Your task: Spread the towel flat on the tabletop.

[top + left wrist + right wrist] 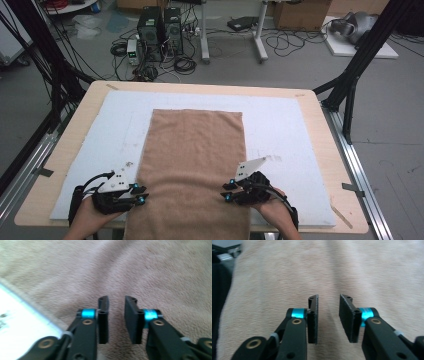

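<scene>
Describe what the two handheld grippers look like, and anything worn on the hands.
Both the left gripper and the right gripper are black, each with two flat black jaws, bright blue collars and brass-coloured pivot screws. A pale grey three-cornered plate with small dark dots tops each, and a black cable loops back. Dark straps wrap both wrists.

a lab: computer towers [160,32] and tangled cables [182,62] on grey floor [300,70]

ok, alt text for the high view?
A tan towel lies flat on a white mat on a wooden table; a hand-held gripper sits at each near edge, left and right, jaws pointing inward.
</scene>
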Available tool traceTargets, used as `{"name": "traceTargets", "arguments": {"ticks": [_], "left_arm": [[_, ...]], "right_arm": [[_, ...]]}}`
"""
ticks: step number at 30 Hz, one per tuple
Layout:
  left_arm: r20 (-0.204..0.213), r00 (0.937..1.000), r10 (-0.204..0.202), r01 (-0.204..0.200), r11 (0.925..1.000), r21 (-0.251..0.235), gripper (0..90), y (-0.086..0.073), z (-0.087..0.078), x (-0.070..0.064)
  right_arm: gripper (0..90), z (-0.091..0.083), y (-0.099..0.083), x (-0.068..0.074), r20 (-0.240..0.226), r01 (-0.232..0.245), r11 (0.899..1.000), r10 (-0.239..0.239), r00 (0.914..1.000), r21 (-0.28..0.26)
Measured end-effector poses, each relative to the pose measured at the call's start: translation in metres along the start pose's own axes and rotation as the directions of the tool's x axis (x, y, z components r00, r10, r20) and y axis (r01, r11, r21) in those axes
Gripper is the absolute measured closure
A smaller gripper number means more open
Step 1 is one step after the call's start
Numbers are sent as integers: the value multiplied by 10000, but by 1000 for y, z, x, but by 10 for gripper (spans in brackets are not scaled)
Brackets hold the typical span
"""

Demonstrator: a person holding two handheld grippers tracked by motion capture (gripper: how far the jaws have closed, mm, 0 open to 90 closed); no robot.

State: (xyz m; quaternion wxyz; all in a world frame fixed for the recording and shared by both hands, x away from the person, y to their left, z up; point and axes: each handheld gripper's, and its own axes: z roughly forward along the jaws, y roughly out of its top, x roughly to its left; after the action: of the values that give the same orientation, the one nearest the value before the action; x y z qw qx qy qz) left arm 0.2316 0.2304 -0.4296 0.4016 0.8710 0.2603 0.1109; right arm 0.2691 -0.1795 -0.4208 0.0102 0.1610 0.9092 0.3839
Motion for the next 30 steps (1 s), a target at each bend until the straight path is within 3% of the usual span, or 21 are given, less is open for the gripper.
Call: {"name": "traceTargets", "arguments": {"ticks": [4,12,14,20,25,30], "left_arm": [[-295,9992,-268,260,9993,-276,648,2,-1,8],[-582,9948,-830,790,9946,-679,559,12,2,22],[-677,9932,-947,895,9930,-774,540,15,3,26],[-1093,9863,-1238,1133,9887,-978,465,24,8,39],[-1348,9803,-1444,1298,9852,-1117,403,32,10,48],[-1494,9758,-1594,1402,9814,-1314,378,35,9,52]], "right_arm": [[627,-4,-5,-12,320,-539,9984,544,9980,-150],[465,-18,-8,-28,1194,-971,9936,1035,9874,-584],[434,-18,-7,-33,1221,-1186,9901,1272,9843,-751],[302,-19,2,-46,1709,-1360,9857,1515,9736,-991],[230,-22,11,-57,1858,-1606,9799,1807,9658,-1181],[215,-29,23,-65,1968,-1624,9751,1907,9617,-1512]]}}
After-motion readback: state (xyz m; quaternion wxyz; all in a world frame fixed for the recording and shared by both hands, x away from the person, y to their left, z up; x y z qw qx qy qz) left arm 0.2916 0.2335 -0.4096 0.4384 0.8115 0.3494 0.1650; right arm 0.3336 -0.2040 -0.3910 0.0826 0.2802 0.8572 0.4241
